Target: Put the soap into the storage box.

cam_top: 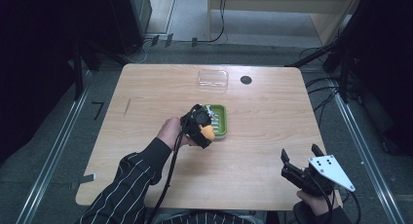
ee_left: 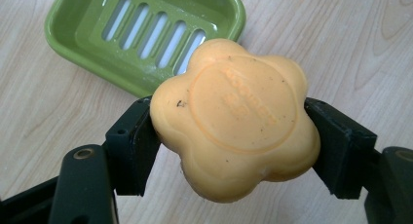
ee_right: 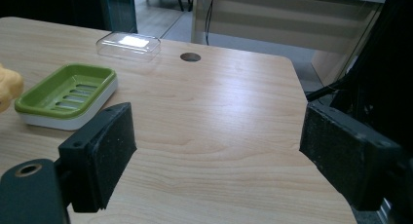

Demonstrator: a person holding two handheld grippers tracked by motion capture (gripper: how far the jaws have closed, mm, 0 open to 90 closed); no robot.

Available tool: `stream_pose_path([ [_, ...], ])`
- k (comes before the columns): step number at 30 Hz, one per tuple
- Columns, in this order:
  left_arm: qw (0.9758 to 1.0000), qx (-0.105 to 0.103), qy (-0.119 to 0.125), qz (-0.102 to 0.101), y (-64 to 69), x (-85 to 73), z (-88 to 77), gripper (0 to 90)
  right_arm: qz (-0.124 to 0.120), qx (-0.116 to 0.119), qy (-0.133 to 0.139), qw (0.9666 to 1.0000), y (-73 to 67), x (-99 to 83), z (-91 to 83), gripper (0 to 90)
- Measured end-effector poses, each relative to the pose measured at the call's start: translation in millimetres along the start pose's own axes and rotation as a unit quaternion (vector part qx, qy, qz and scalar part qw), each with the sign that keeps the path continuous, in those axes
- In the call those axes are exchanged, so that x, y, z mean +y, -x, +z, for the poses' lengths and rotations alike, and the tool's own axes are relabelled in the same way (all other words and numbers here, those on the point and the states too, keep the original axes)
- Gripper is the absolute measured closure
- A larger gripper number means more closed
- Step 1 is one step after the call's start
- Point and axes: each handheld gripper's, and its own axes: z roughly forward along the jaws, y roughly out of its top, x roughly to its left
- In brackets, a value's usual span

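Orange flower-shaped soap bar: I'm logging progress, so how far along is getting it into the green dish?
Done: the orange flower-shaped soap bar is gripped in the left tongs. In hand: it hangs just beside the green slotted plastic soap dish, which holds nothing. Left: setting it in and letting go. The right tongs wait open.

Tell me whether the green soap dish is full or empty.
Empty: the green soap dish shows bare drain slots; the orange soap is clamped in the left gripper.
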Motion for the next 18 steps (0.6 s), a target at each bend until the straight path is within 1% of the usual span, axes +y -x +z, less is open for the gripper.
stream_pose_path([
  [6,1.0000,-0.001,0.008,-0.003,-5.9,7.1,0.2,27.7,0.000,0.000,0.000,1.0000,0.2,-0.1,0.0,13.7],
  [7,1.0000,-0.003,0.009,-0.001,-7.3,8.6,0.0,27.7,0.000,0.000,0.000,1.0000,0.3,-0.1,0.0,13.7],
  [8,0.9999,-0.007,0.013,-0.005,-7.7,9.5,0.1,27.7,-0.001,0.000,0.000,1.0000,0.6,-0.1,0.1,13.7],
  [9,0.9999,-0.009,0.014,-0.004,-8.8,10.6,0.2,27.7,0.000,0.000,0.000,1.0000,0.6,-0.1,0.1,13.7],
  [11,0.9999,-0.009,0.013,-0.001,-10.1,12.8,0.9,27.8,0.000,0.000,0.000,1.0000,0.3,-0.1,0.0,13.7],
  [18,0.9999,-0.007,0.015,-0.005,-15.3,16.2,2.8,27.7,0.001,-0.001,-0.001,1.0000,0.8,-0.2,-0.2,13.7],
])
